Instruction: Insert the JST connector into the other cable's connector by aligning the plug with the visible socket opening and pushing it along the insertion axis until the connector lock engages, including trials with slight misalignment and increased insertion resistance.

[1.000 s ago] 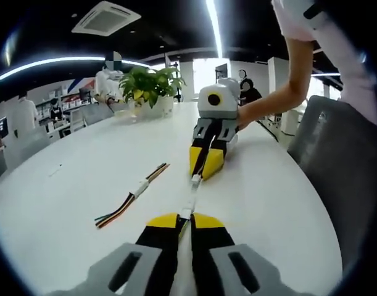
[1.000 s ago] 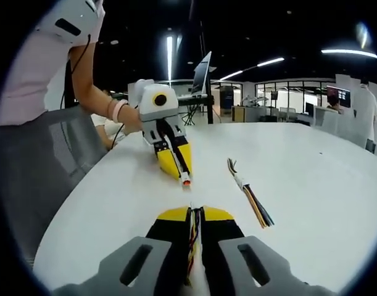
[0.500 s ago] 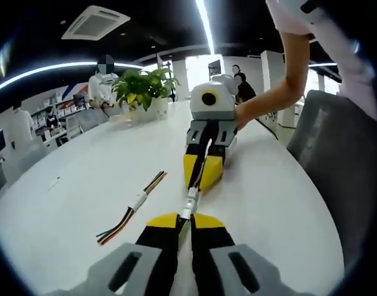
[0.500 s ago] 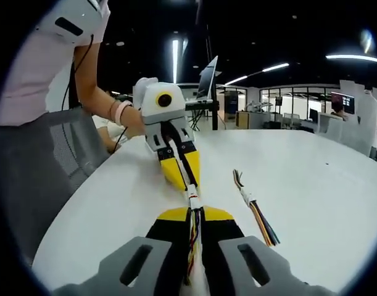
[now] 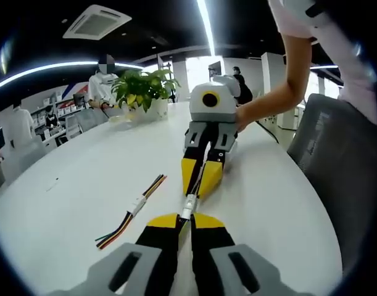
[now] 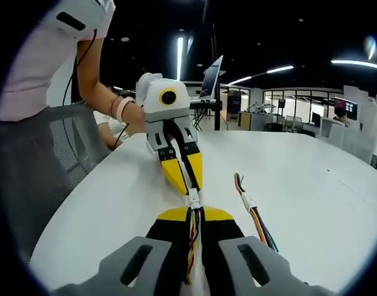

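Left claw [image 5: 183, 220] and right claw [image 6: 196, 215] each clenched on multicoloured cable, white connectors [image 5: 189, 204] meeting between tips

Long ceiling light strips [image 5: 208, 28] give the brightest spots in both views, burning out to pure white against a dark ceiling; one curves strongly along the left gripper view's upper left through fisheye bending. The white bench [image 5: 83, 185] is evenly and brightly lit, with a mild sheen and only soft, faint shadows under the coloured cable [image 5: 131, 207] lying on it. The background office is slightly hazy and low in detail, and a bright window [image 5: 197, 69] at the far end washes out. Straight lines bow toward the edges, where sharpness falls off. The nearest tool parts look soft.
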The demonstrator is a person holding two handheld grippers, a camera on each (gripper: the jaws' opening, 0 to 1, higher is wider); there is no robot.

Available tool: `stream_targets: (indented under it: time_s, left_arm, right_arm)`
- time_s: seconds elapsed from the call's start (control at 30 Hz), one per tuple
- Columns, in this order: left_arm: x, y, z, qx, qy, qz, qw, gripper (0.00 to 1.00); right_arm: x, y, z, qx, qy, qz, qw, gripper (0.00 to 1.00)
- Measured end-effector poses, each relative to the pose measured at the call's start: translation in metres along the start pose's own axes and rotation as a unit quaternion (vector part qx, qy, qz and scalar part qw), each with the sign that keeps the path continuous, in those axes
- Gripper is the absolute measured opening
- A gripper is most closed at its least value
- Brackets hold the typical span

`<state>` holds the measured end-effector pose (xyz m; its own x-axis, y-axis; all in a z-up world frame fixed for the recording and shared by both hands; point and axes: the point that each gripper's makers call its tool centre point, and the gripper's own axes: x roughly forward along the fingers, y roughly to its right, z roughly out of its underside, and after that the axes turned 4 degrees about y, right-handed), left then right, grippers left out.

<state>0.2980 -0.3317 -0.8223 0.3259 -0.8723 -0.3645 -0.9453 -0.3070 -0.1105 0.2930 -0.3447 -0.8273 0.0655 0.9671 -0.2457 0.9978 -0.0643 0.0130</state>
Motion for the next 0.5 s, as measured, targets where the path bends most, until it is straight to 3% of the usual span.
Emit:
stream_targets:
  time_s: [0.17,0.23,0.5]
  left_arm:
    - [-0.0018,-0.0016,-0.0024,-0.011,0.007,-0.003,0.9999,0.00]
    - [-0.0024,-0.0024,-0.0086,-0.021,0.025,-0.003,0.9995,0.00]
    - [0.0000,-0.0025,-0.0031,-0.006,0.013,-0.005,0.9999,0.00]
  right_arm:
    - [-0.0007,0.0017,-0.0028,0.006,0.009,0.001,0.9999,0.03]
    - [-0.0017,0.0025,-0.0070,0.009,0.019,0.000,0.9998,0.02]
    - [0.0000,0.0027,-0.0031,0.011,0.008,0.002,0.9999,0.02]
